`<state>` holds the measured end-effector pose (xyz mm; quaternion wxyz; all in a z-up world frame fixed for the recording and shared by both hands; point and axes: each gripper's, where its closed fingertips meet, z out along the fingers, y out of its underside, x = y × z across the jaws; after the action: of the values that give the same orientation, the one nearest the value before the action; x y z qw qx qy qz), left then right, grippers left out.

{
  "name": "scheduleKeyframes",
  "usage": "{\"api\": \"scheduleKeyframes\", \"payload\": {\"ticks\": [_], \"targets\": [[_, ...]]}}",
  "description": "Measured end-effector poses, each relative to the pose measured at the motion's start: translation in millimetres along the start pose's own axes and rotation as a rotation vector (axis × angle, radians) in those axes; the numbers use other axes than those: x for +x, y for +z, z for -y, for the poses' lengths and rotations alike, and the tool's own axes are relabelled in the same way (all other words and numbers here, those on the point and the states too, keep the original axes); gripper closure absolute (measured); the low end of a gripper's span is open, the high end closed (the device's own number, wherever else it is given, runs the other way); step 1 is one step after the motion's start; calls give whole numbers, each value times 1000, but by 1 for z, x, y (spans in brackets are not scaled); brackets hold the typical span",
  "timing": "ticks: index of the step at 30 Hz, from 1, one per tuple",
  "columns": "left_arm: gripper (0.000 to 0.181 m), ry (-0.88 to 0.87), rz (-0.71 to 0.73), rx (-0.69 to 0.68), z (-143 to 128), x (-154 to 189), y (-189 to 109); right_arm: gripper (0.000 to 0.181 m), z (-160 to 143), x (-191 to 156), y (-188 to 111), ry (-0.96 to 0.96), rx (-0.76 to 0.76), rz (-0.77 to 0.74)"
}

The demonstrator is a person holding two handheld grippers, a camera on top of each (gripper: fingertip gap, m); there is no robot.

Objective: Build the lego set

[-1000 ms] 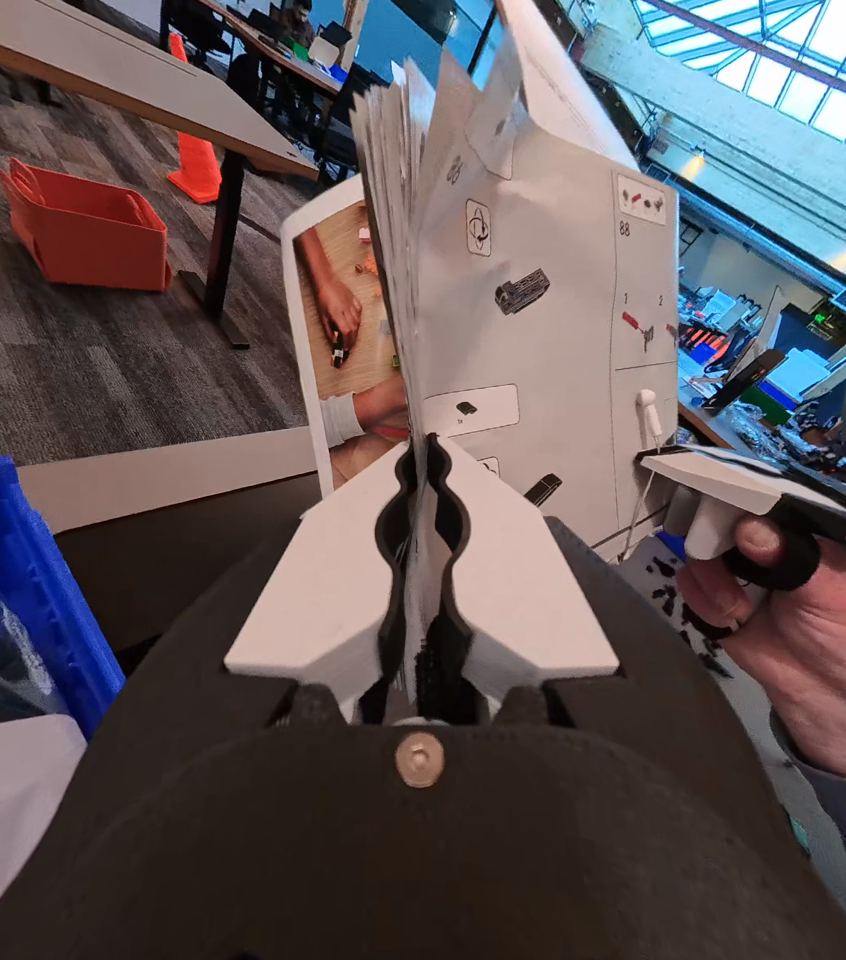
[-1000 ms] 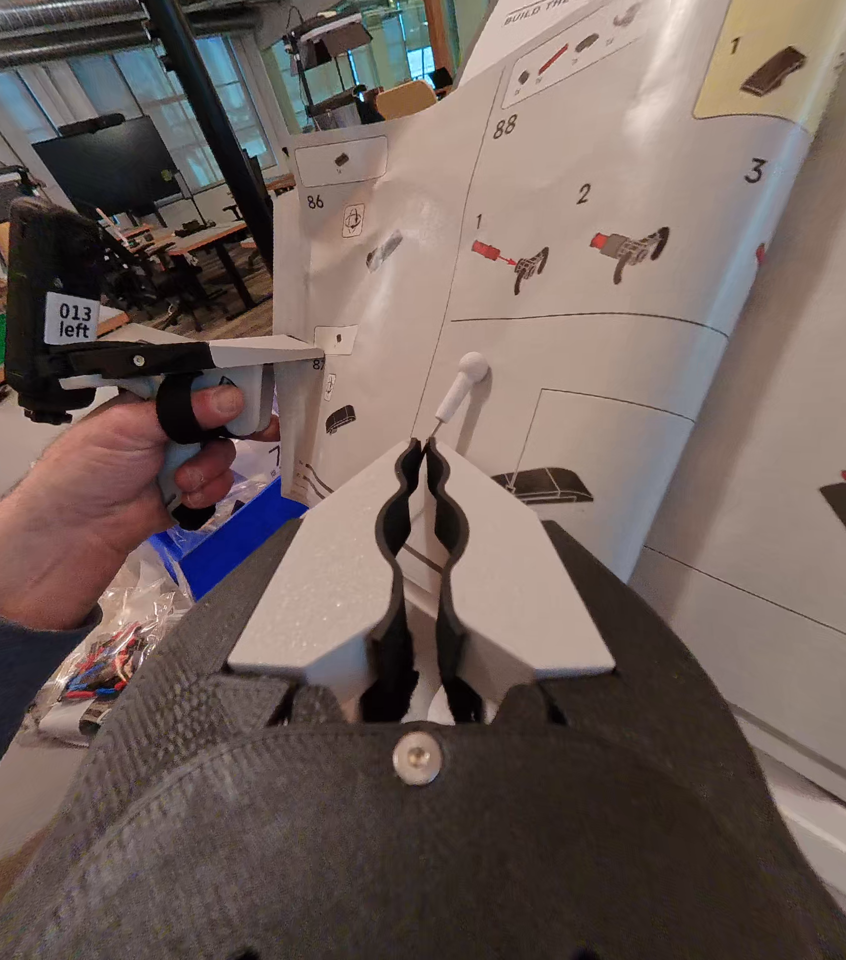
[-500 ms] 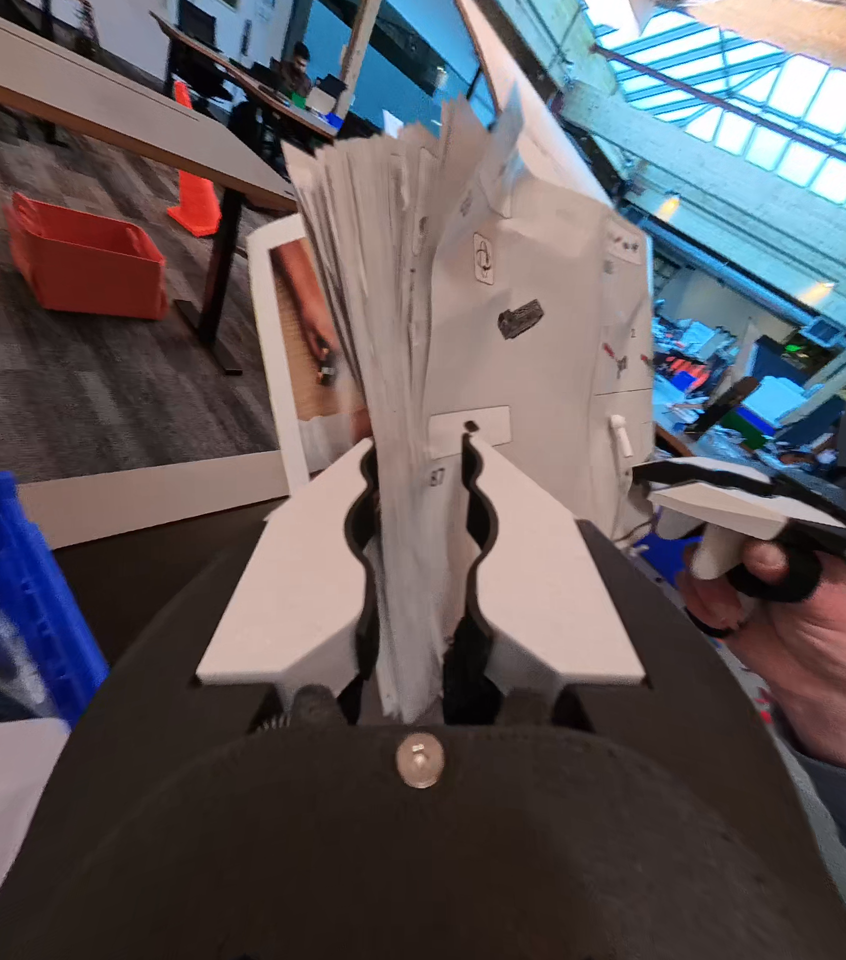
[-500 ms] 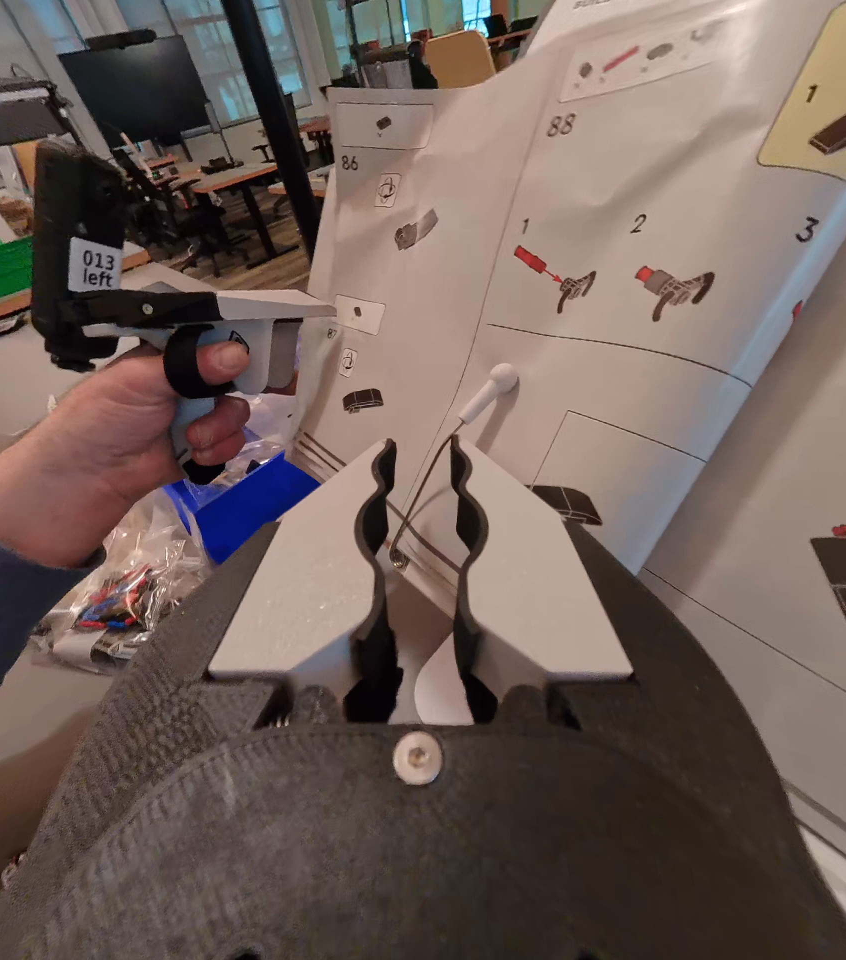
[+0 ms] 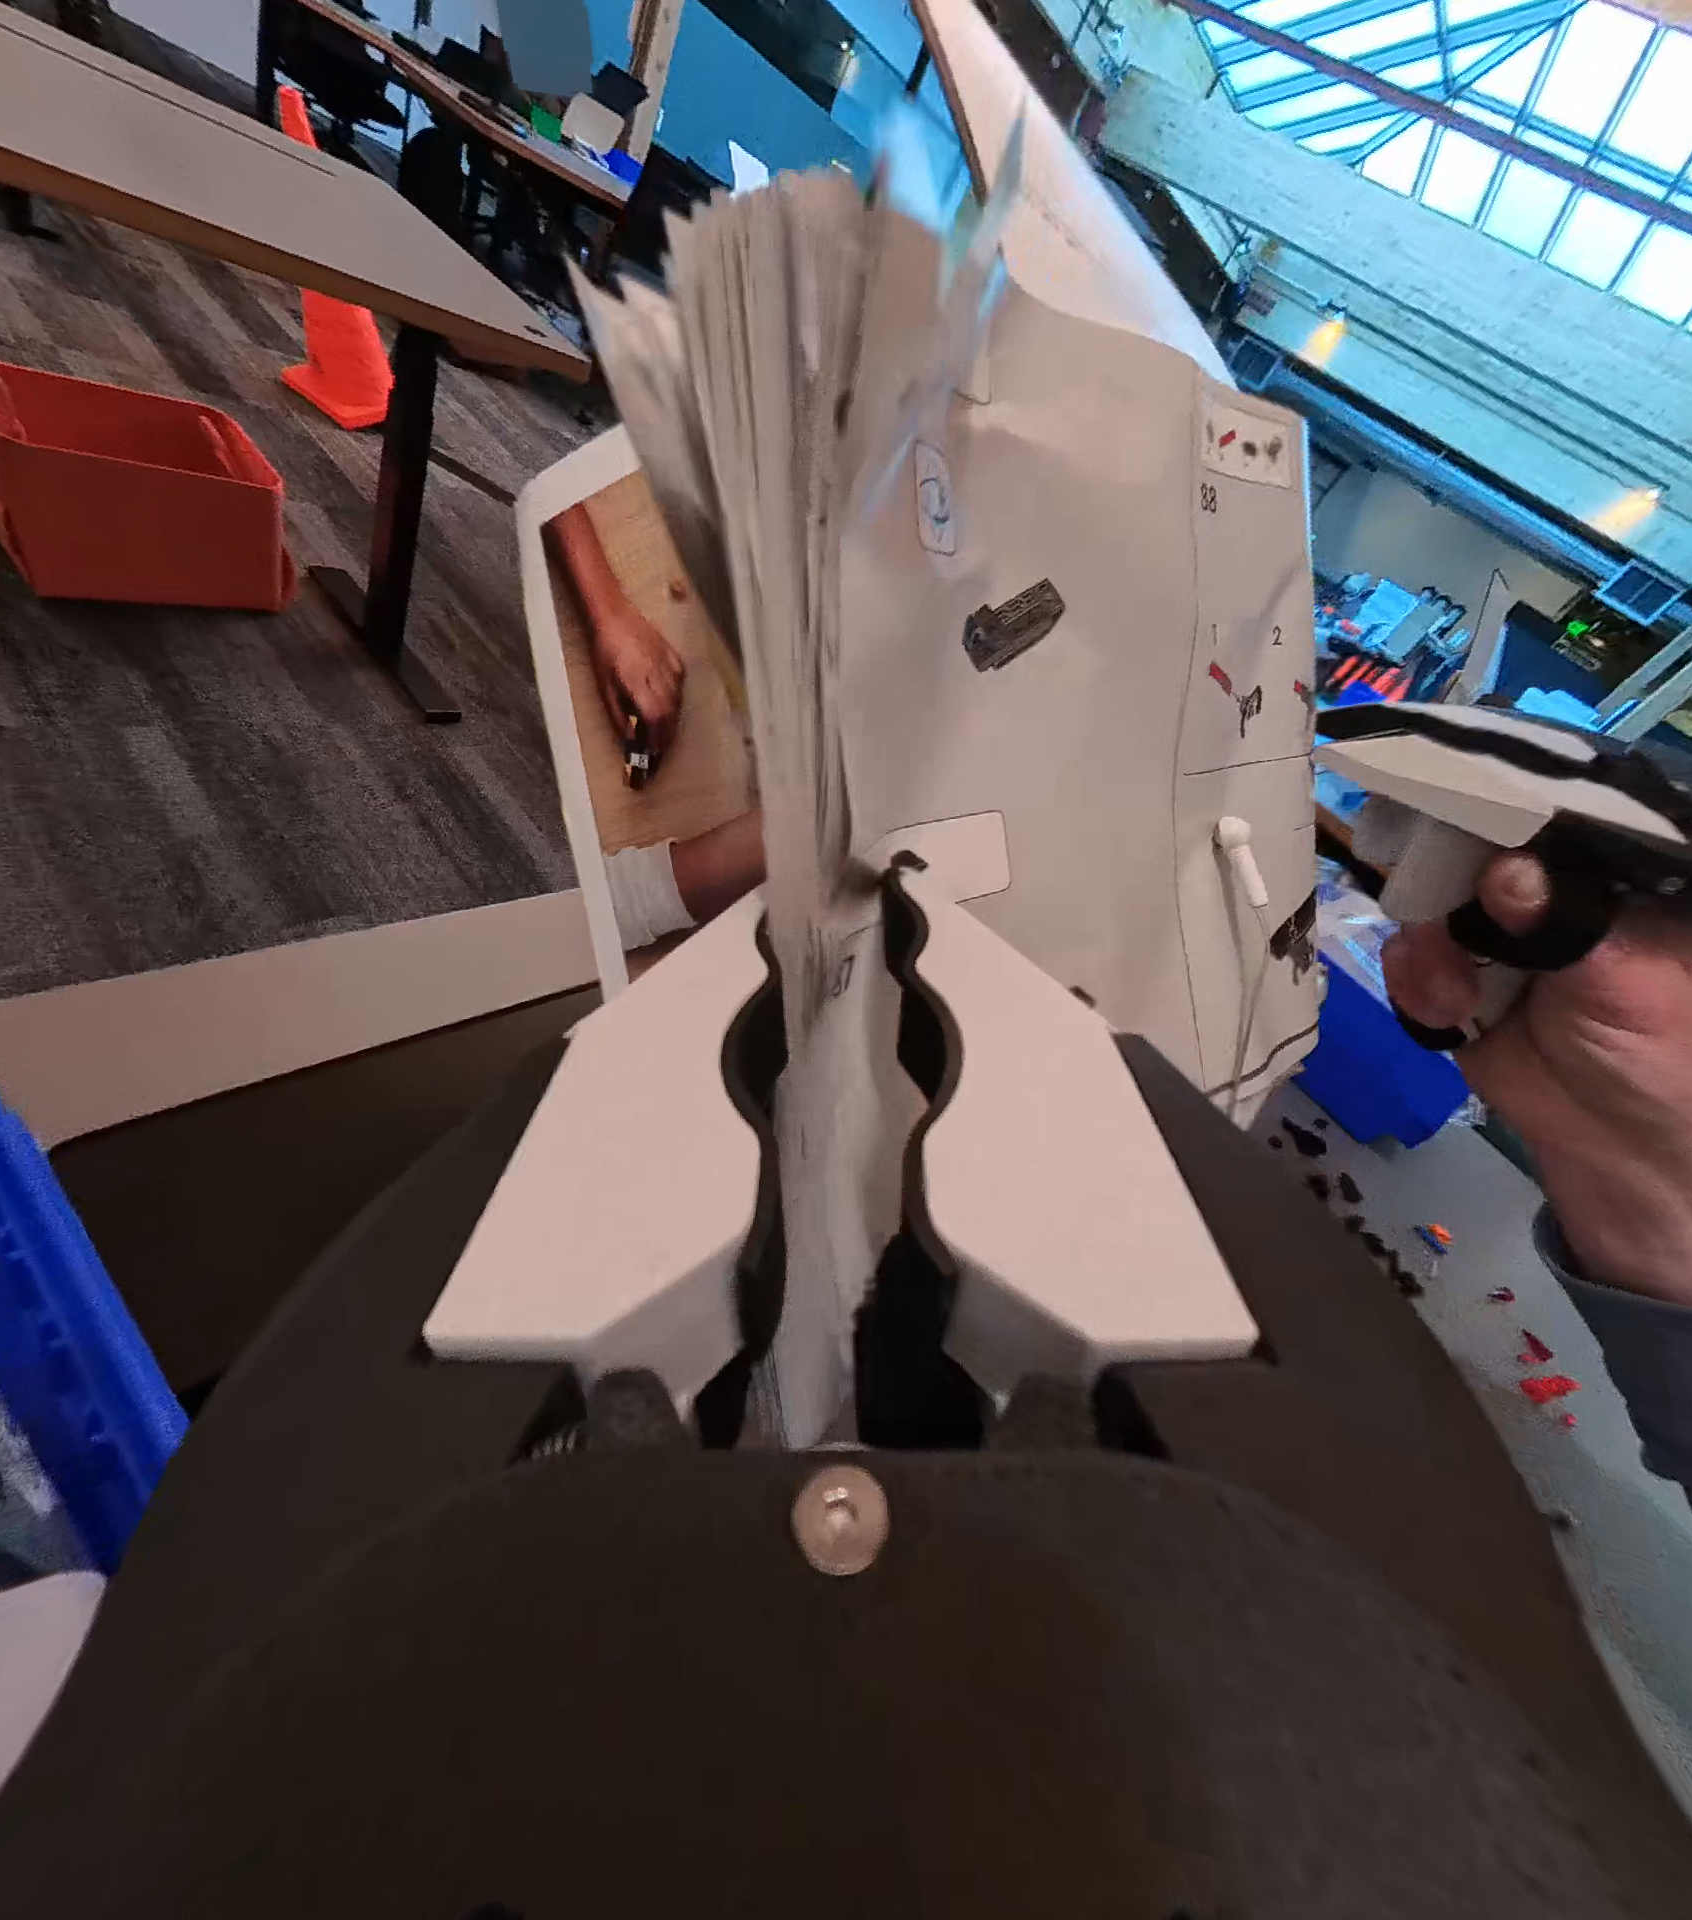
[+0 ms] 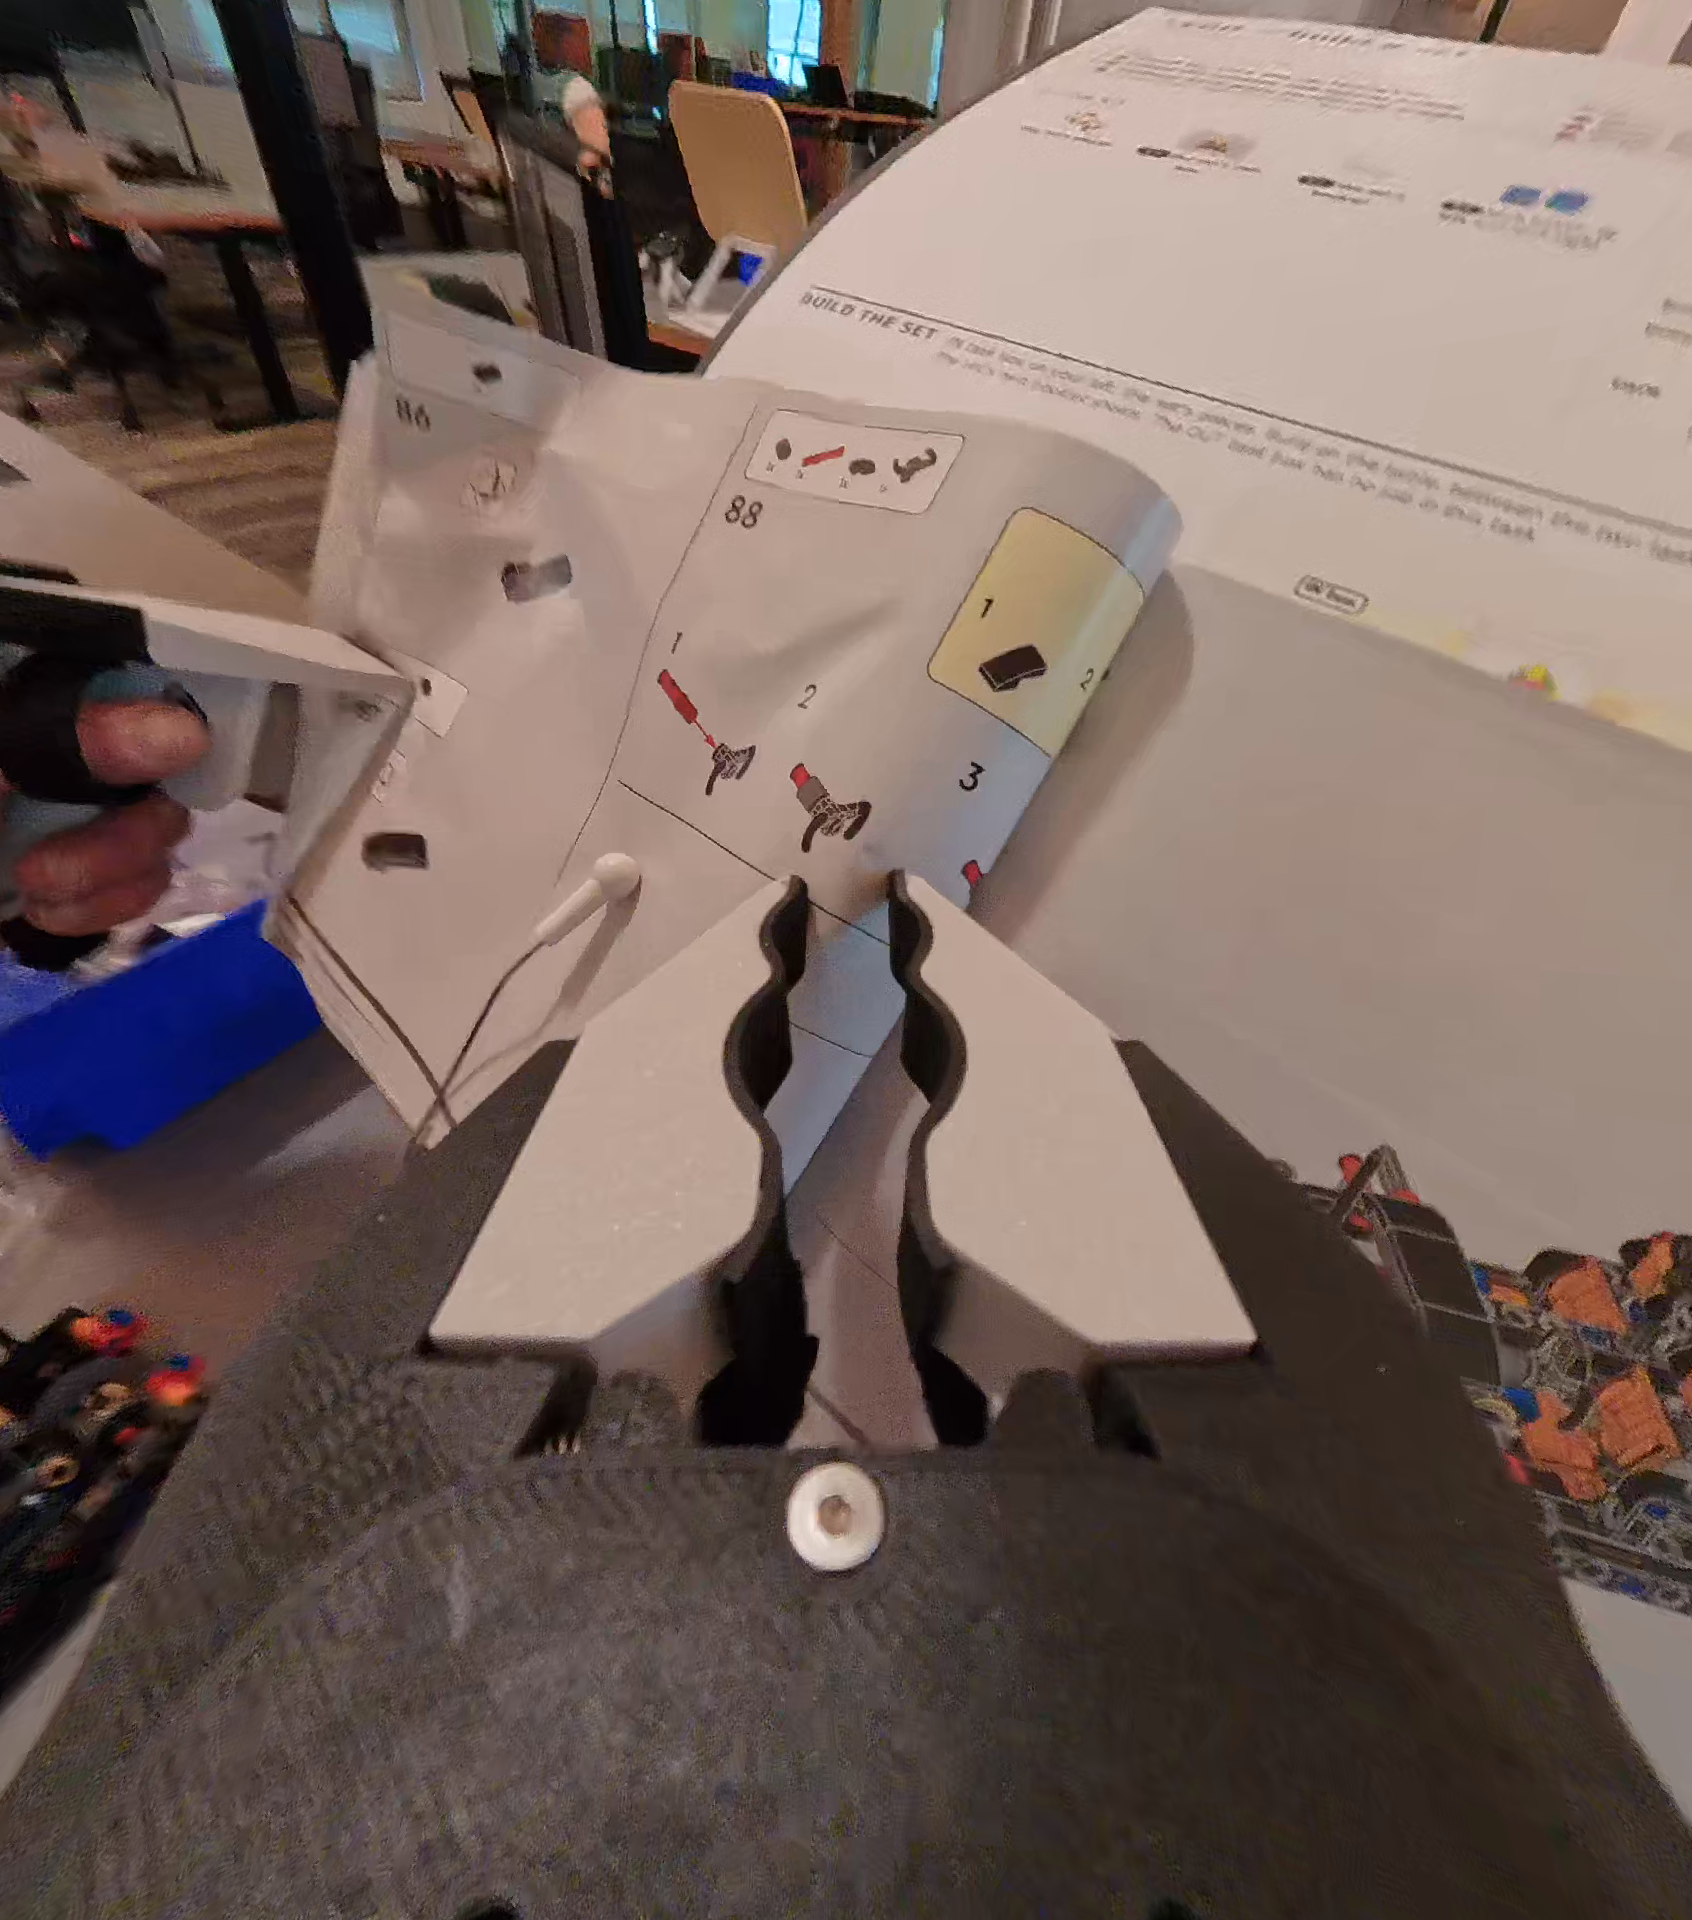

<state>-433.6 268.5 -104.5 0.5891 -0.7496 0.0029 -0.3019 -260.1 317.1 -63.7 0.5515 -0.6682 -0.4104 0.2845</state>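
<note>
Pages of the instruction booklet (image 5: 1060, 665) are standing up between the fingers of the left gripper (image 5: 837, 914), whose jaws are parted with a thick sheaf of blurred sheets leaning against the left finger; whether they are actually pinching the paper I cannot tell. To its right, a hand (image 5: 1590, 1101) is gripping the handle of the right gripper (image 5: 1341, 753), whose tips are sitting at the right edge of the open page.

In the right wrist view, the right gripper (image 6: 842, 883) is released, its jaws apart with the curled lower edge of the booklet (image 6: 821, 582) between them. A white earbud (image 6: 603, 883) on a thin wire is hanging against that page. Left of it the left gripper (image 6: 385, 686) is meeting the booklet's left edge. A blue bin (image 6: 135, 1039) is sitting near left on the counter (image 6: 1393, 935), loose lego pieces (image 6: 21, 1455) are lying nearer, and a partly built lego model (image 6: 1590, 1392) is lying at the right. A large printed sheet (image 6: 1341, 260) is spreading across the far side.
</note>
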Motion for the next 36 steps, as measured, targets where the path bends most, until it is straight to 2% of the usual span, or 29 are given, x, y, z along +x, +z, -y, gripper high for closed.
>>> {"api": "scheduleKeyframes", "payload": {"ticks": [3,5,9,14,17,21,23,25,27,29,36], "targets": [[171,-1,16,-25,1,-4,0,181,2,-4,4,-151,-39,-52],[171,25,45,-32,2,-7,1,181,-1,-8,7,-254,-74,-83],[157,44,76,3,10,-5,-6,181,2,-14,-3,-236,-89,-30],[134,122,127,73,28,2,-33,165,12,-30,-36,-251,-45,41],[121,181,145,80,37,16,-54,162,16,-42,-60,-271,-46,81],[121,308,122,23,31,53,-84,157,20,-66,-101,-336,-64,148],[123,389,111,-30,19,74,-100,156,17,-80,-124,-375,-87,183],[137,479,102,-59,4,95,-116,156,10,-90,-146,-416,-117,191],[143,542,90,-105,-17,114,-130,155,-2,-102,-169,-460,-140,209],[149,592,69,-140,-42,134,-141,156,-16,-113,-190,-486,-160,229],[152,709,-35,-285,-151,198,-158,181,-89,-148,-251,-502,-234,279]]}}
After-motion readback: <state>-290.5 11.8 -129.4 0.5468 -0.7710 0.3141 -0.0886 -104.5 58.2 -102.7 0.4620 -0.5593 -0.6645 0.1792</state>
